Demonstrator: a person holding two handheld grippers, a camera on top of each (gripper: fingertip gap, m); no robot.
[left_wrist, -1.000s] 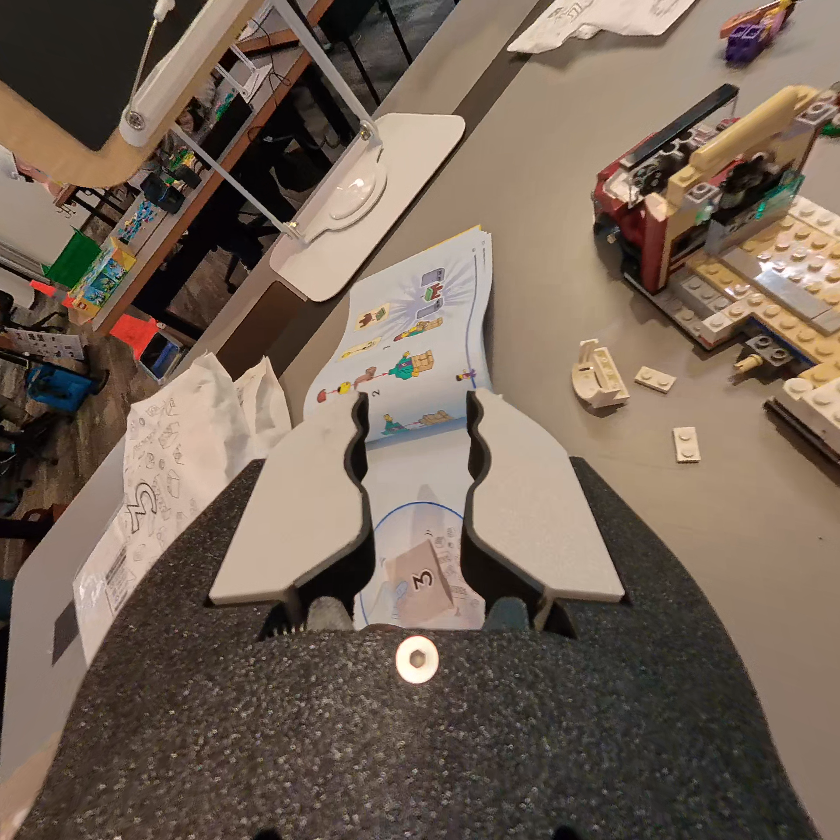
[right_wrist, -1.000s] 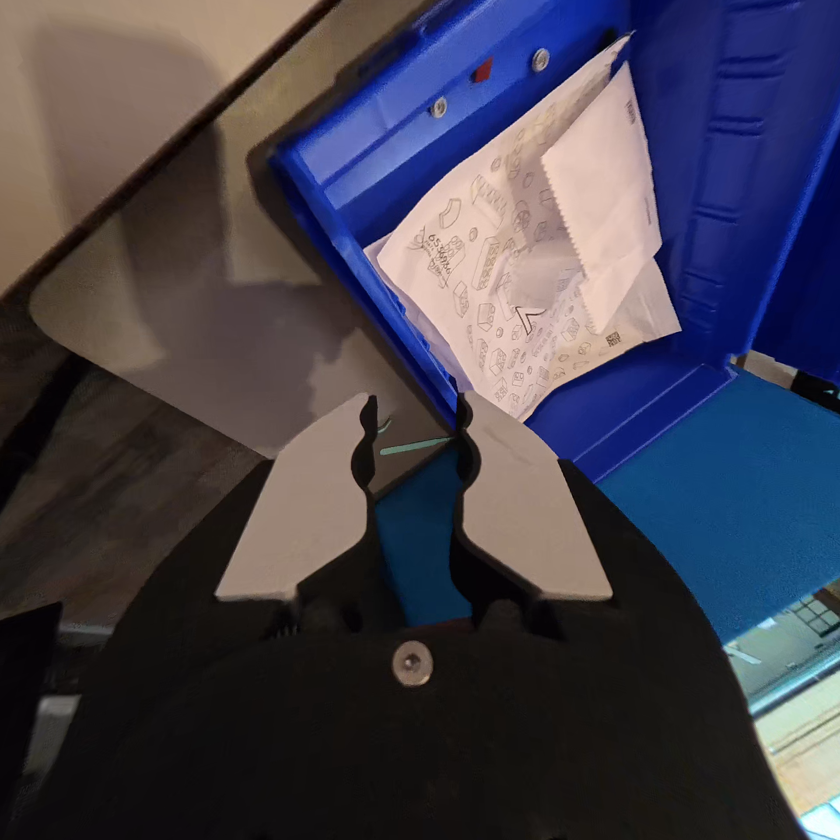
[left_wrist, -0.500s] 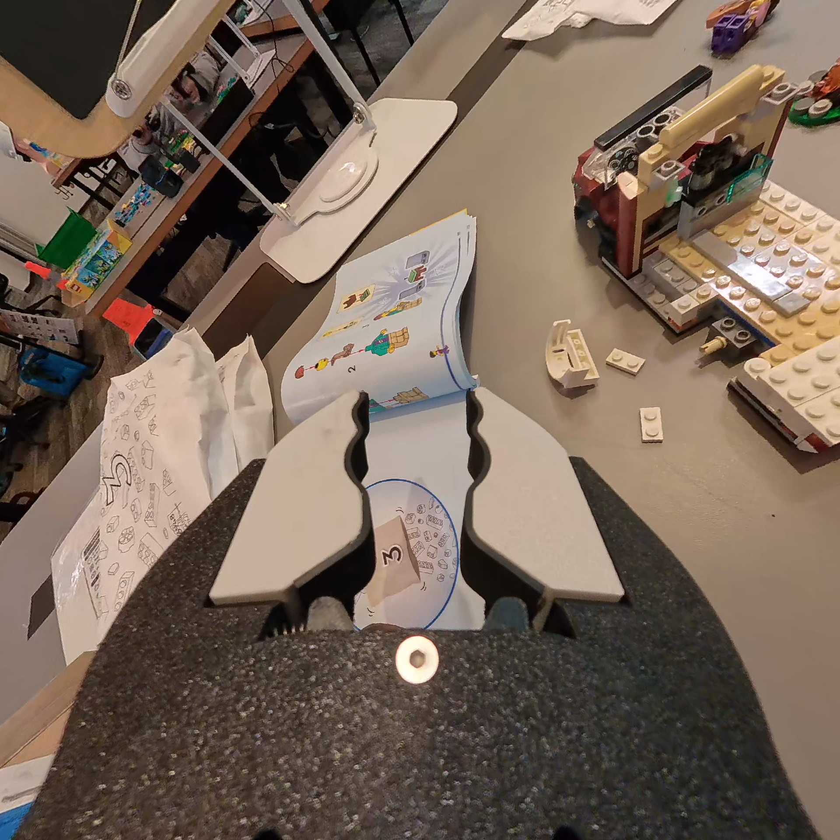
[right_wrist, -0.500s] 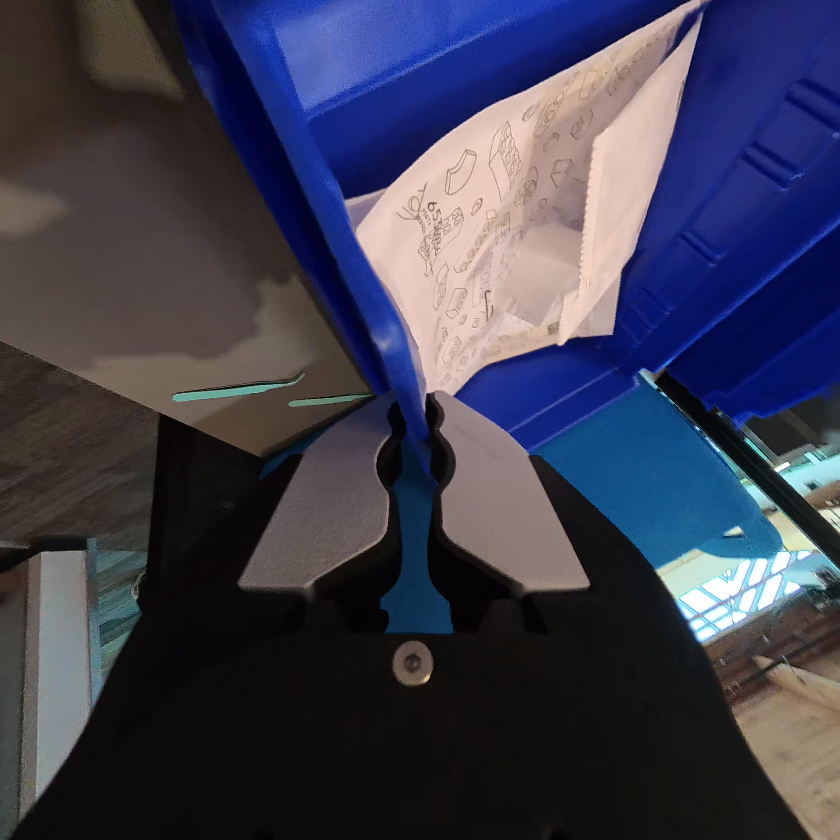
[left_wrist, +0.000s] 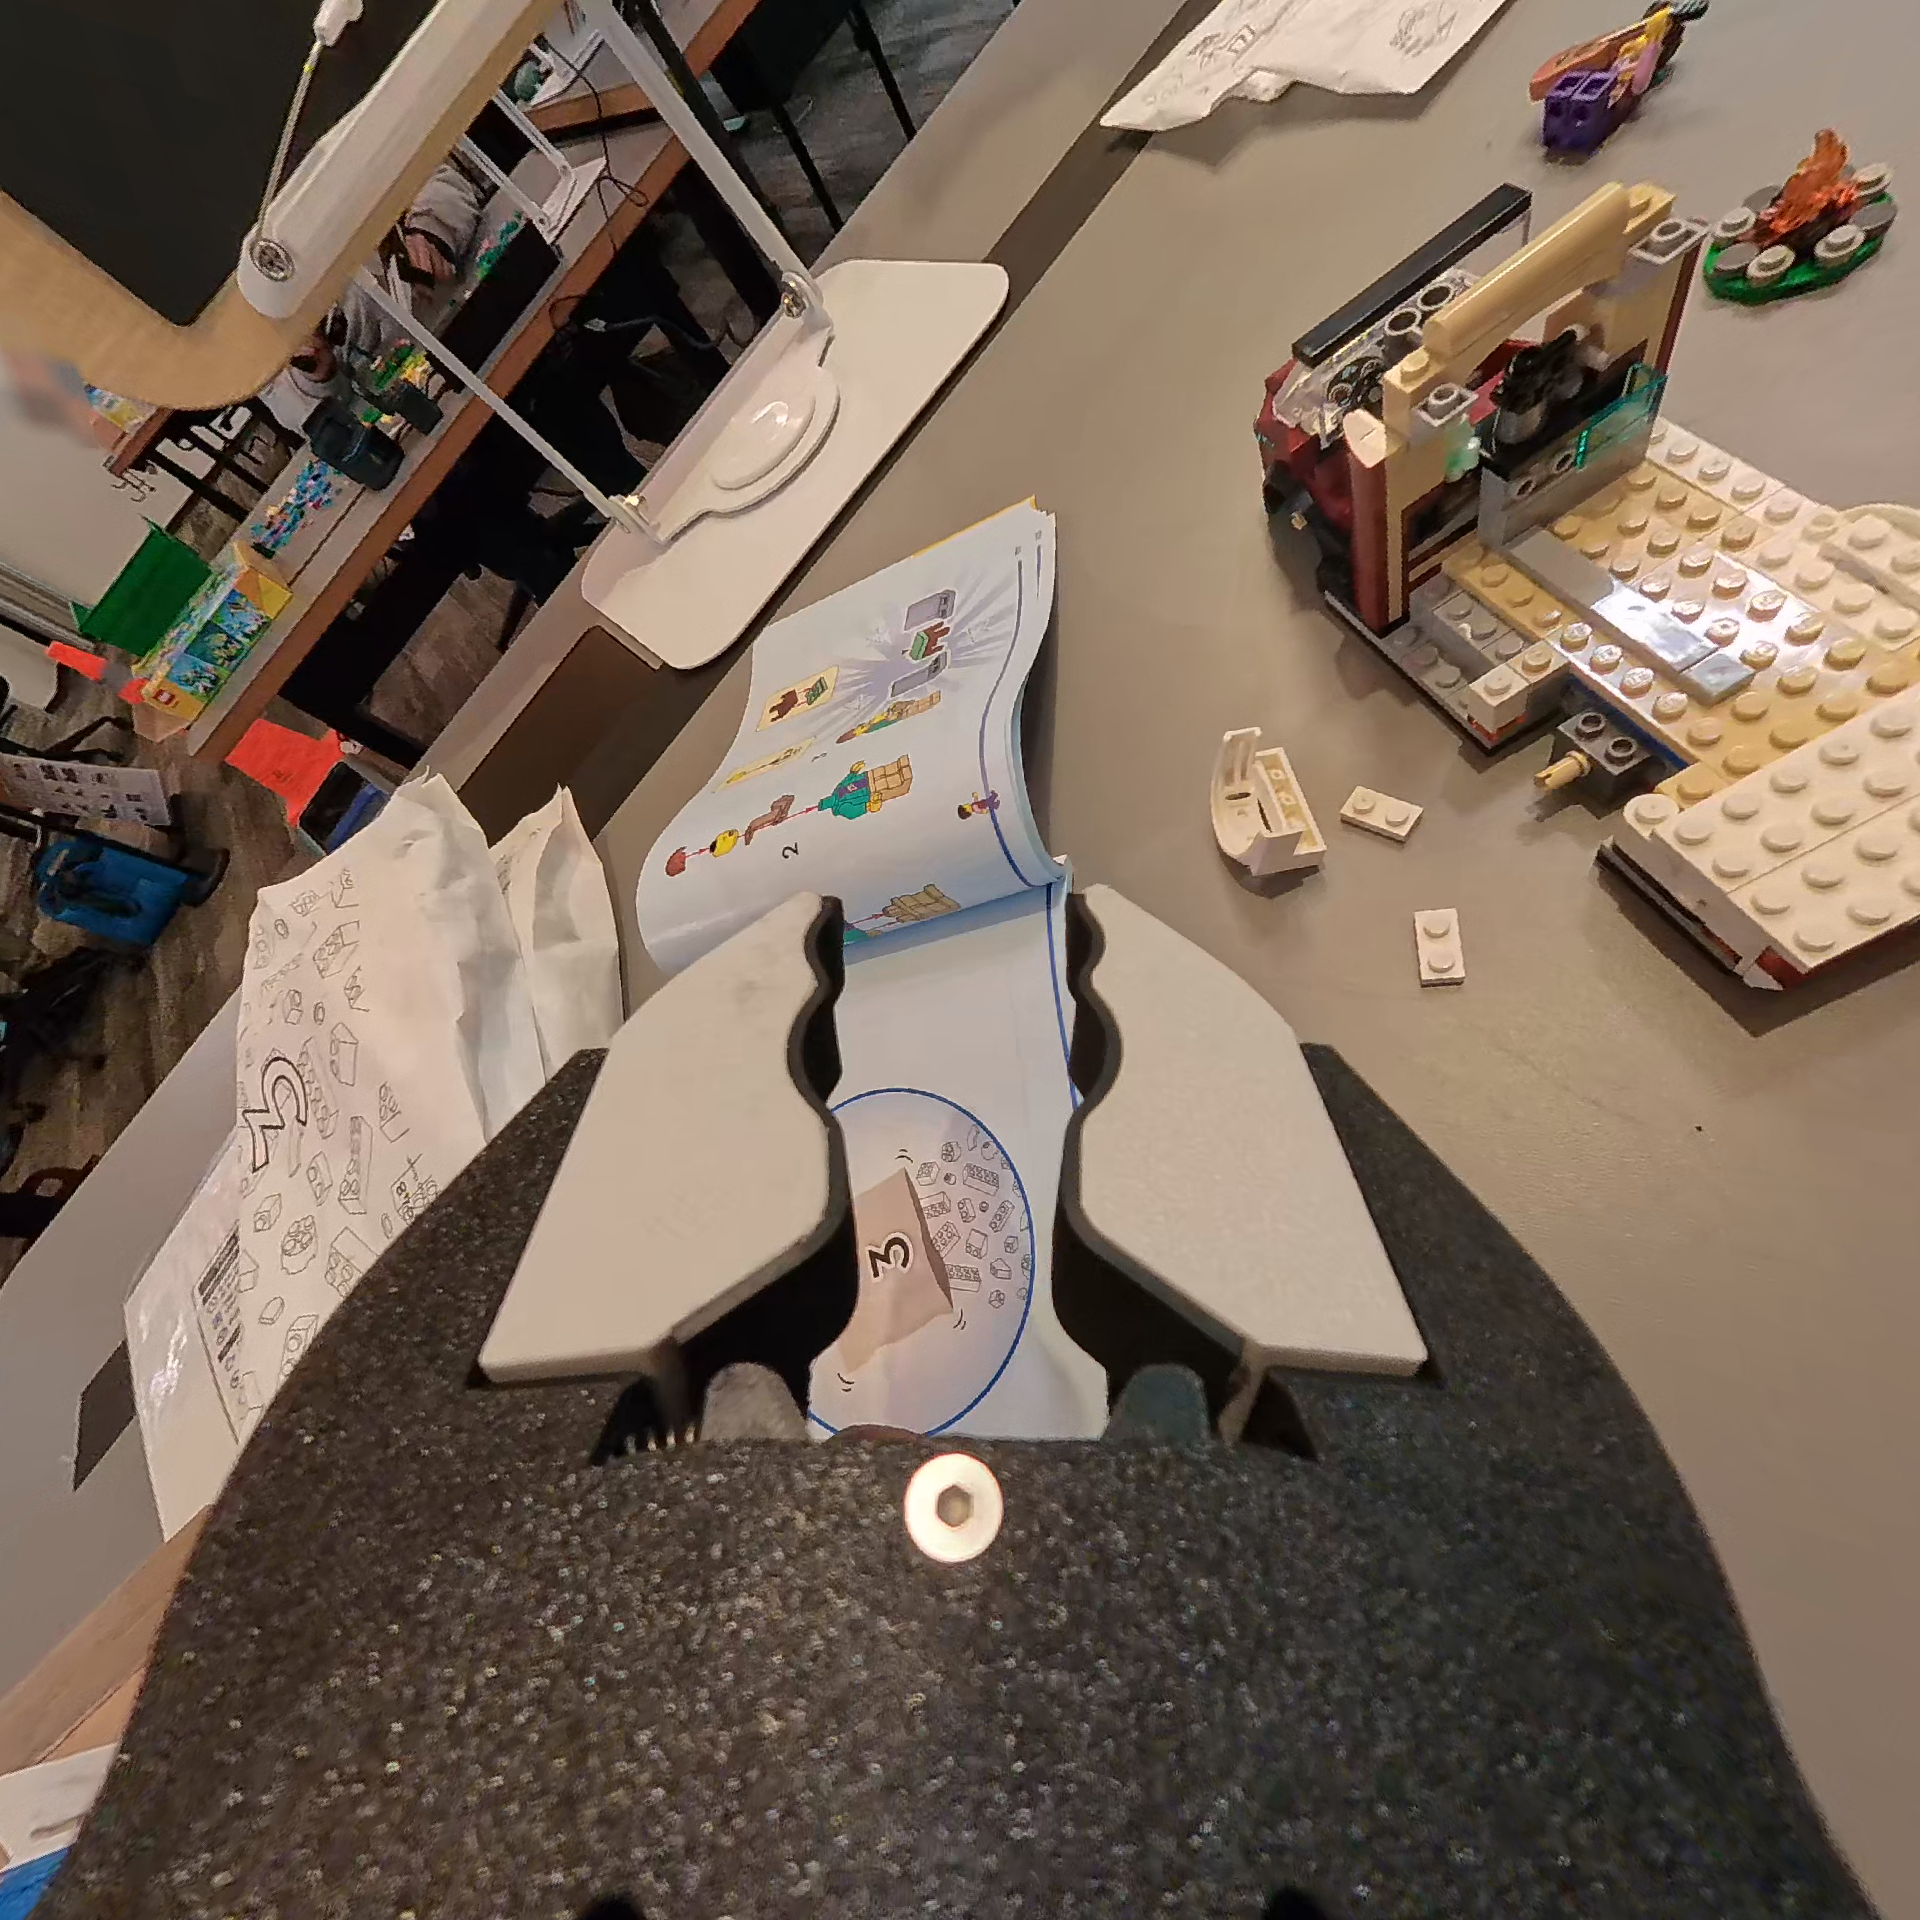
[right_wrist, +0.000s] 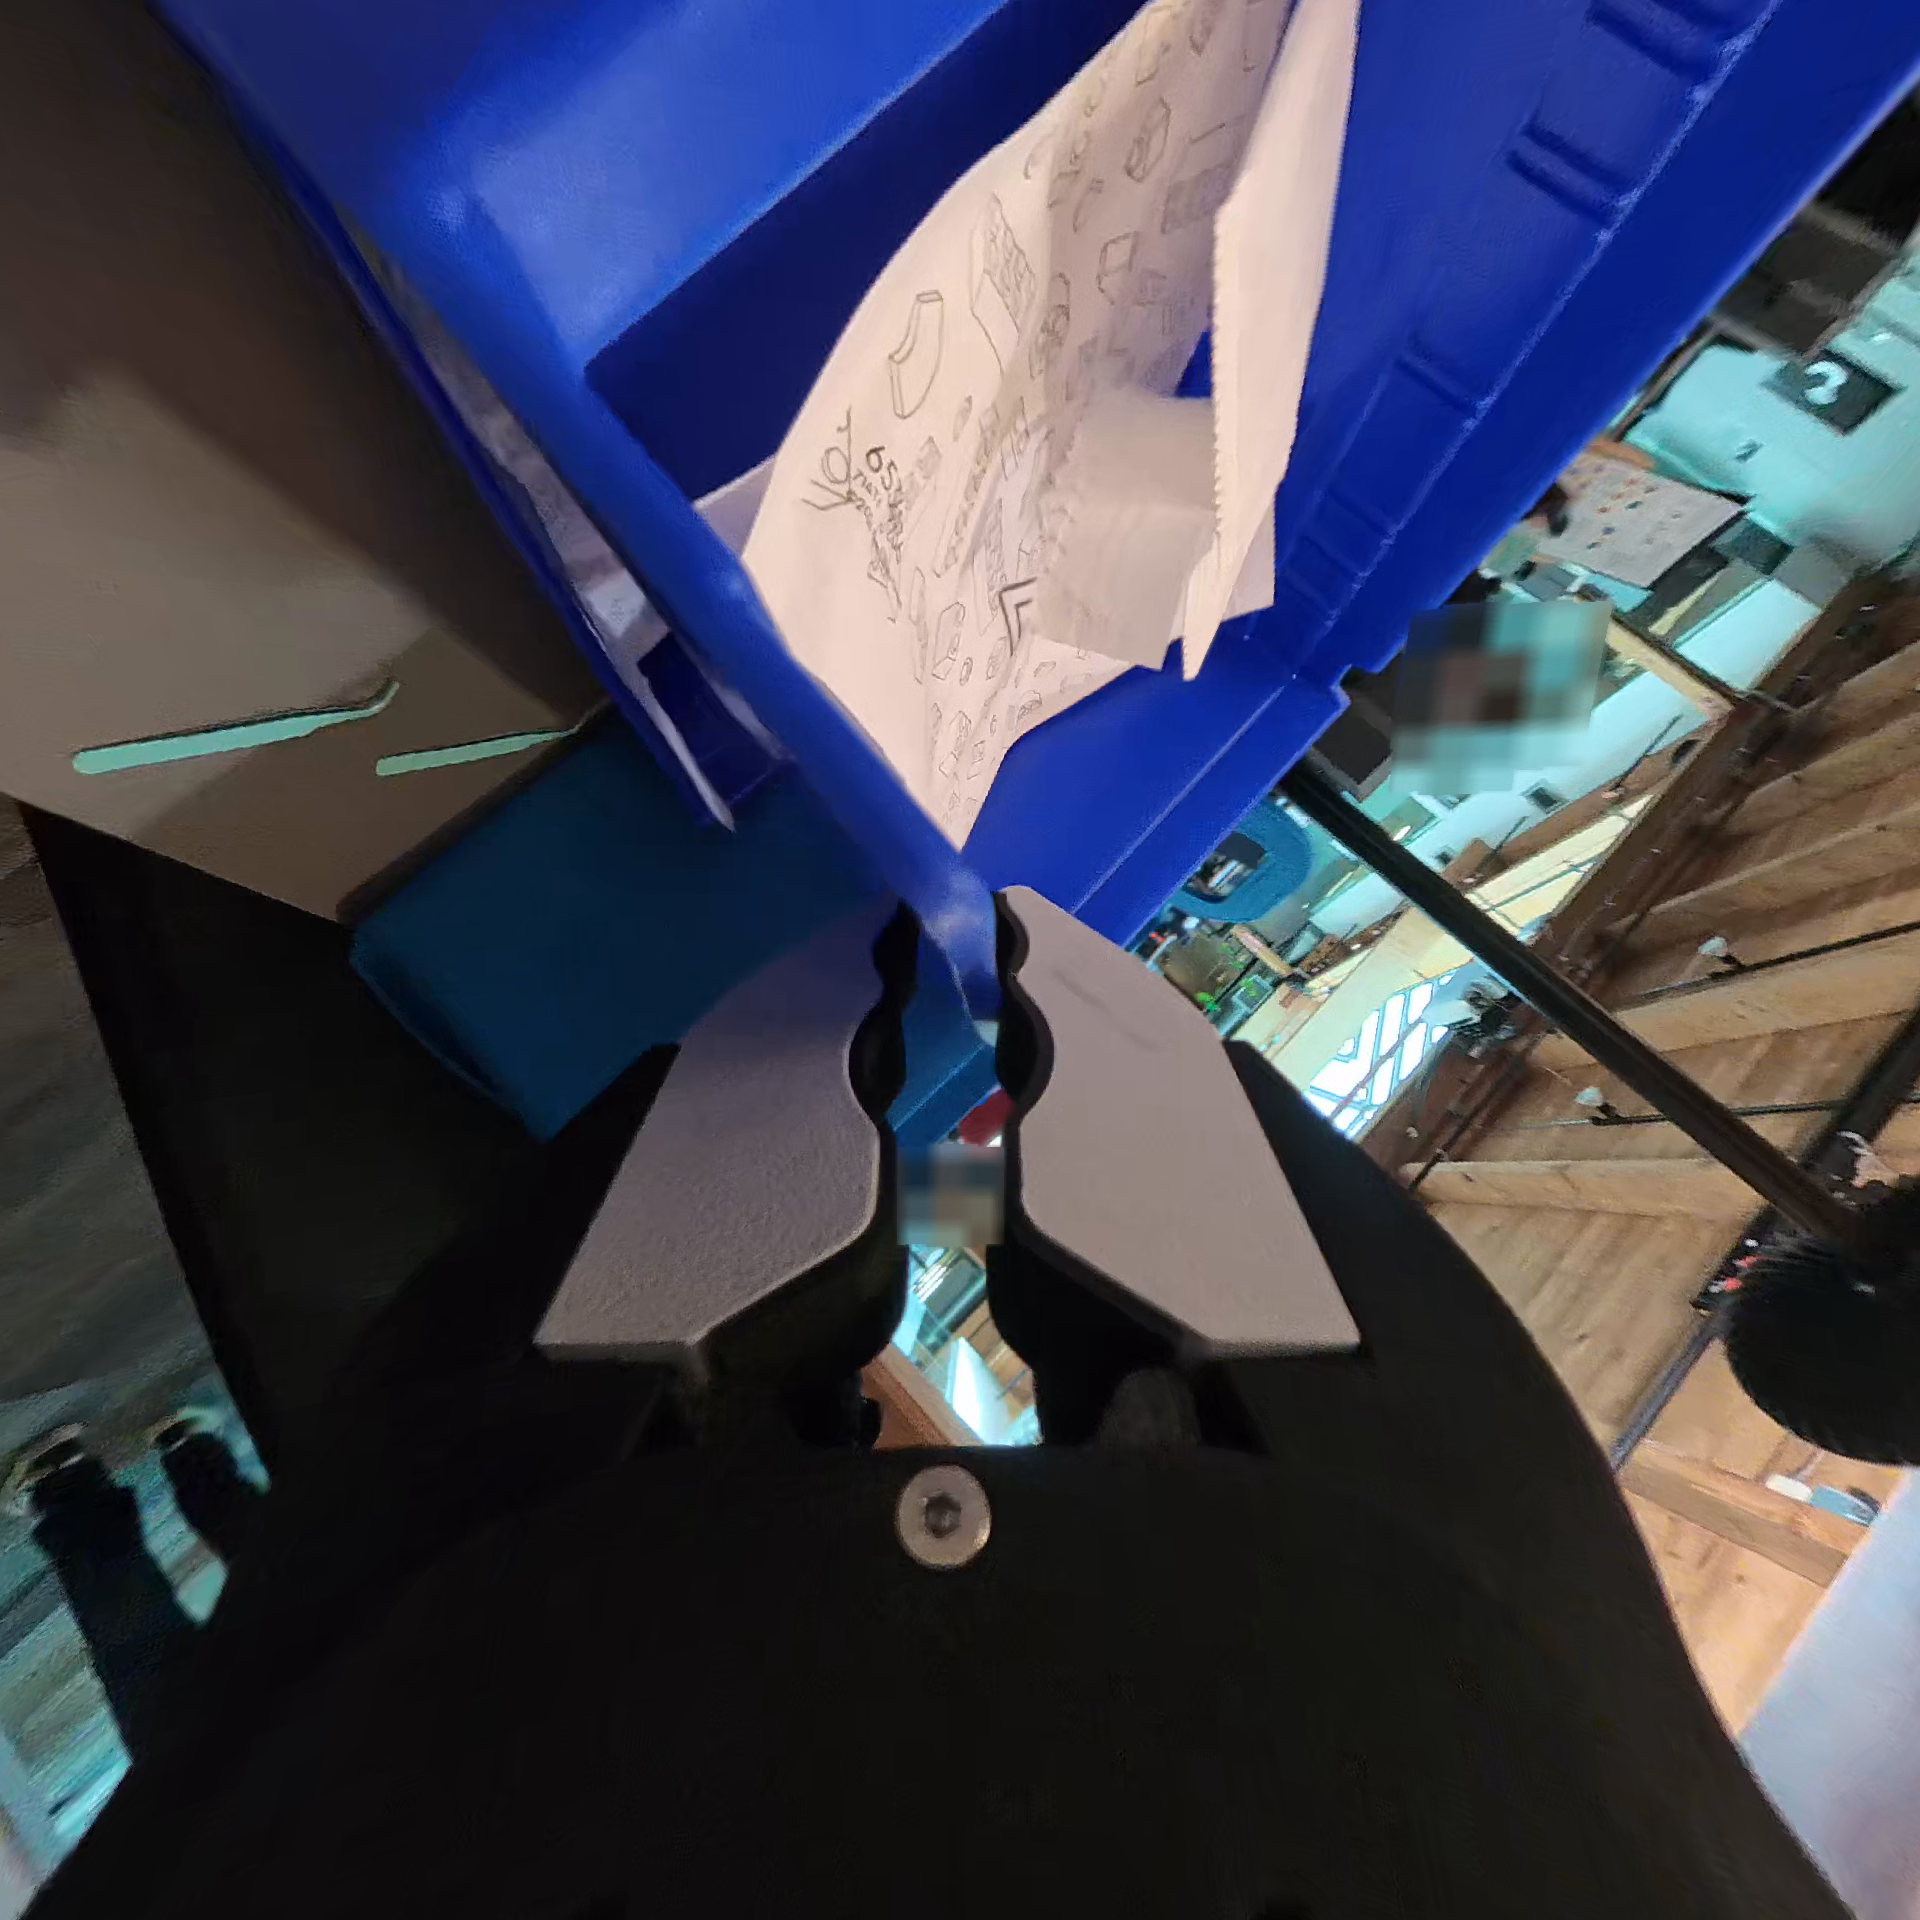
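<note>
Beside a grey table (right_wrist: 208, 499), a blue bin (right_wrist: 1455, 312) holds white paper bags (right_wrist: 997, 499).

The left gripper (left_wrist: 951, 935) was positioned above an open instruction booklet (left_wrist: 894, 769) lying on the grey table (left_wrist: 1351, 1195), its jaws set apart with nothing between them. The far page of the booklet curled upward. Left of the booklet lay white printed paper bags (left_wrist: 343, 1049). Beyond the booklet stood the white base of a desk lamp (left_wrist: 831, 416). To the right stood a partly built brick model (left_wrist: 1558, 540) in tan, grey and dark red. Between model and booklet lay a white curved brick piece (left_wrist: 1262, 810) and two small tan plates (left_wrist: 1380, 812), (left_wrist: 1441, 945), apart from one another. At the far edge of the table lay a small purple brick figure (left_wrist: 1590, 83).
</note>
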